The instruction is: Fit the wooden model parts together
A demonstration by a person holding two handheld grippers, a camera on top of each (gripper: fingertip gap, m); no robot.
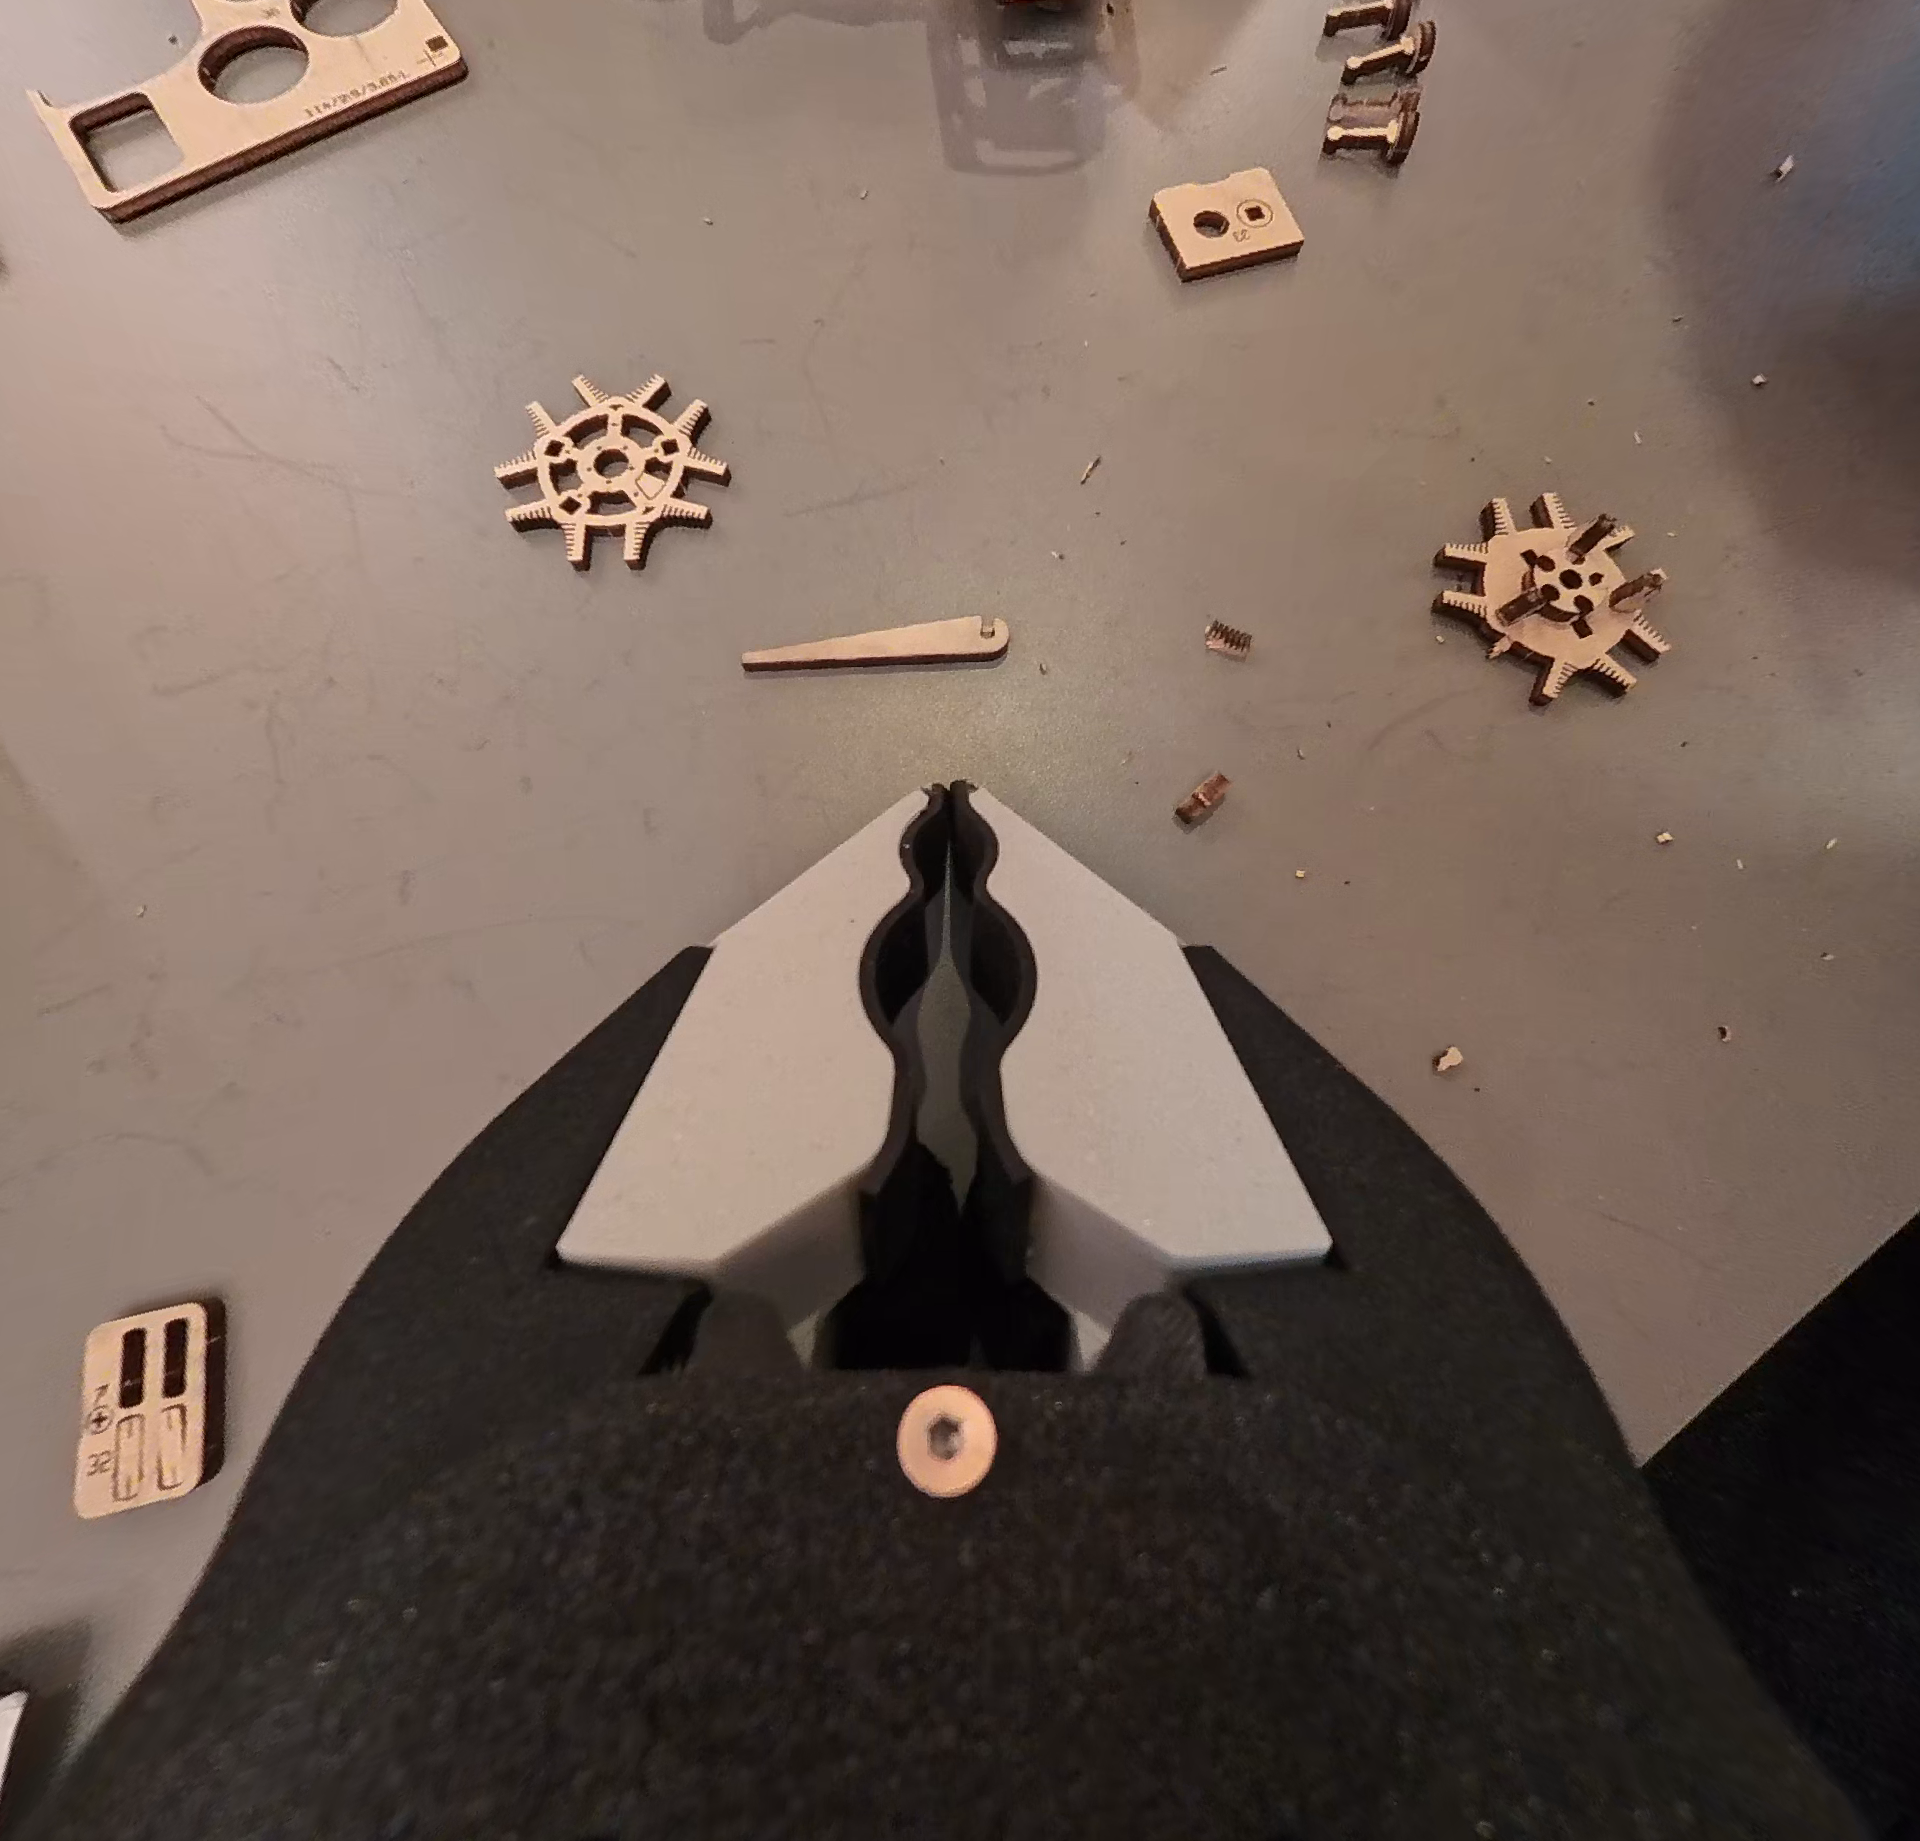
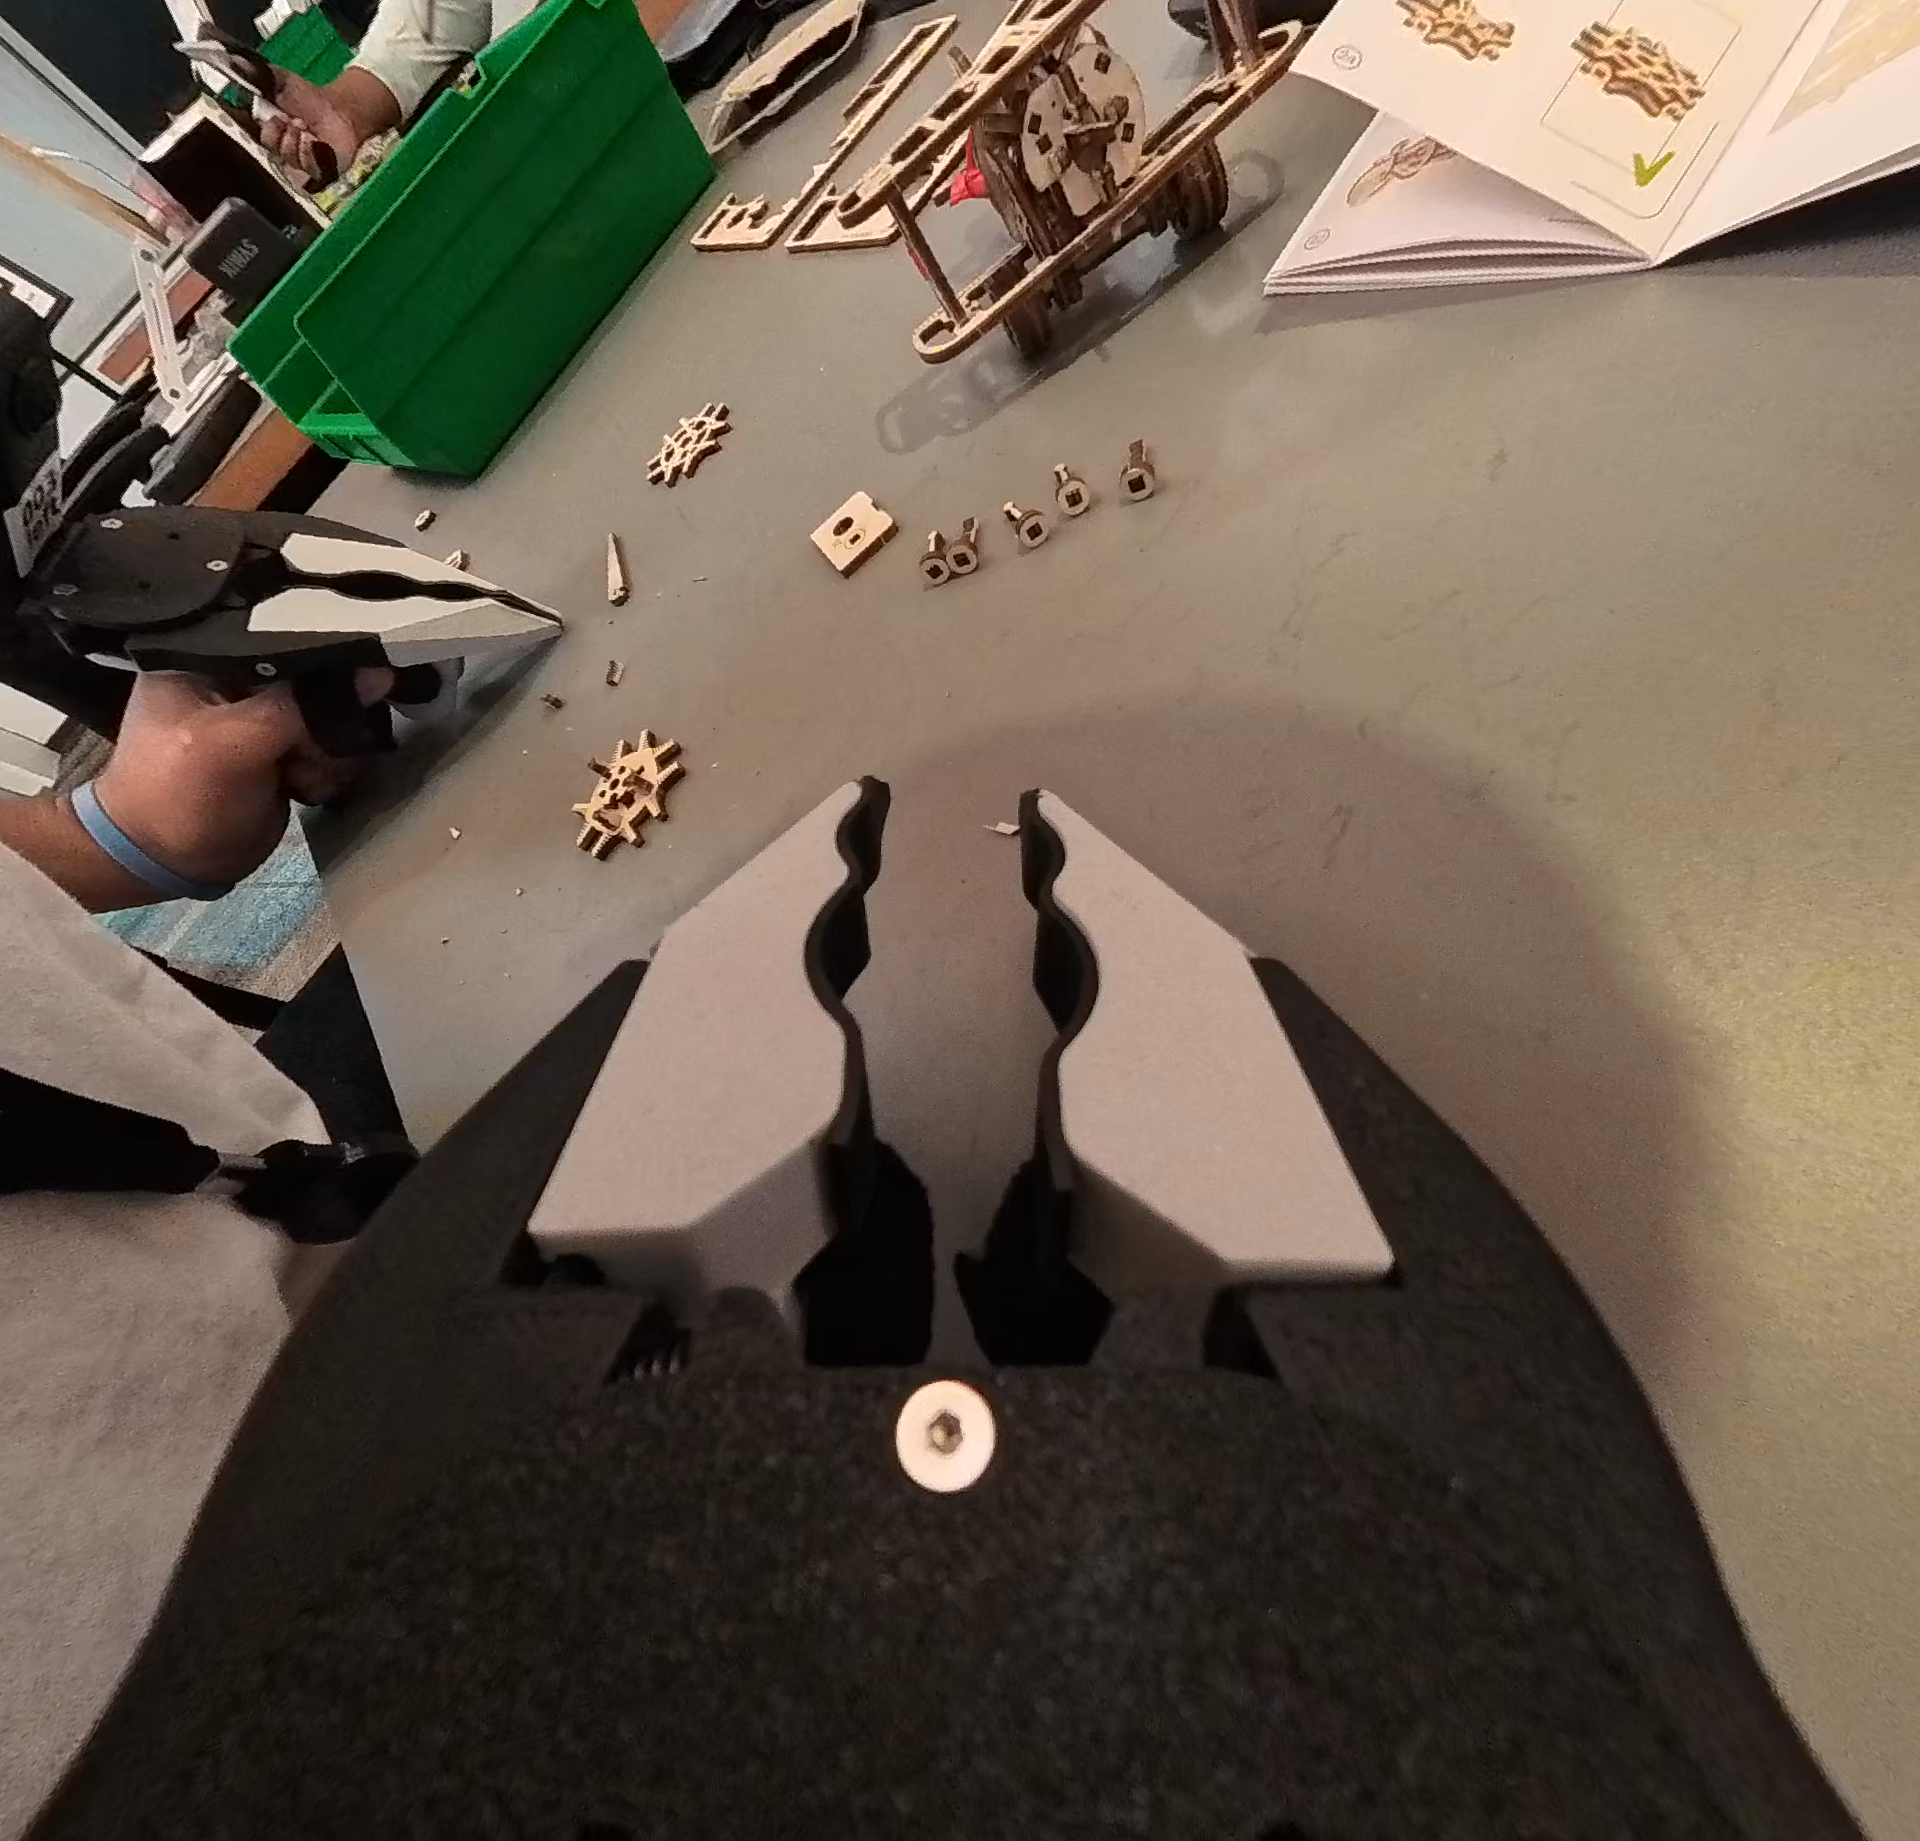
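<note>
Both empty: left gripper (image 1: 951, 785) closed, right gripper (image 2: 956, 804) parted.

- A scuffed grey table (image 2: 1455, 648) is seen, lit warmly at its right side.
- A green bin (image 2: 488, 233) is set at its far left edge.
- Patterned teal floor (image 2: 229, 924) is glimpsed below.

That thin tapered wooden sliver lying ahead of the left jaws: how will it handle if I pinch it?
The tapered sliver lies flat on the table, so it is probably hard to get under and may skid. It looks thin, likely light, its narrow tip perhaps snappable. It is flat, so unlikely to roll.
</note>
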